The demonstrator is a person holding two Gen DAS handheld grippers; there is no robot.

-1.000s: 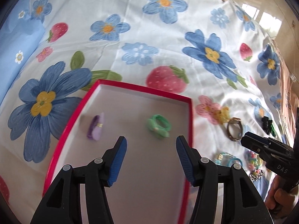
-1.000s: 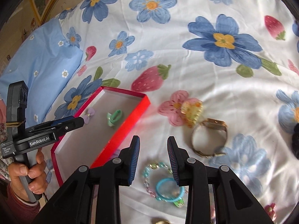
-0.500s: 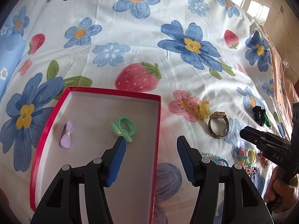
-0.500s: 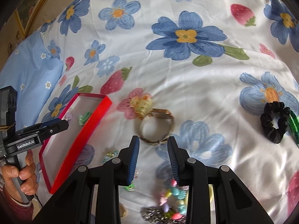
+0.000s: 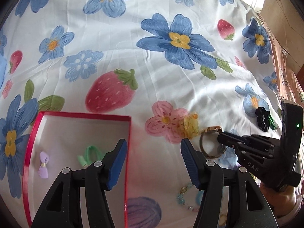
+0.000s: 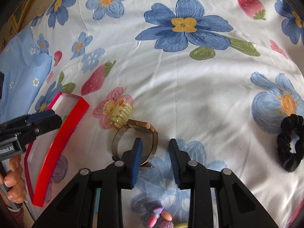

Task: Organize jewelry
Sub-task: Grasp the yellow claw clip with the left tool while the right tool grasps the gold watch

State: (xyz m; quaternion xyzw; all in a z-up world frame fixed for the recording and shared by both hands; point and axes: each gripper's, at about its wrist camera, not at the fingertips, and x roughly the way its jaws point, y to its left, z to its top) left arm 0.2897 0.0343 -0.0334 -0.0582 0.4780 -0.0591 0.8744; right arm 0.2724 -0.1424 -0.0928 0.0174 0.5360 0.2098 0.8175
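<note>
A gold watch [image 6: 133,125] lies on the flowered bedsheet, next to a yellow hair claw [image 6: 117,114]. My right gripper [image 6: 155,141] is low over the watch. Its left finger sits inside the band loop, with the band's right side between the jaws. The jaws are closing, and a gap still shows beside each pad. My left gripper [image 5: 153,142] hovers over the right wall of the red box [image 5: 85,115], jaws opening, nothing between them. A purple bow [image 5: 44,164] and a green hair tie [image 5: 91,153] lie in the box.
A black scrunchie [image 6: 290,142] lies to the right. A beaded bracelet [image 5: 183,195] and coloured beads [image 6: 157,216] lie close to the near edge. A blue pillow [image 6: 20,72] sits at the far left. A hand [image 6: 13,186] holds the left gripper's handle.
The right gripper moved from the bracelets to the watch and came down, one finger now inside the band. The left gripper slid right, from over the box's middle to its right wall.
</note>
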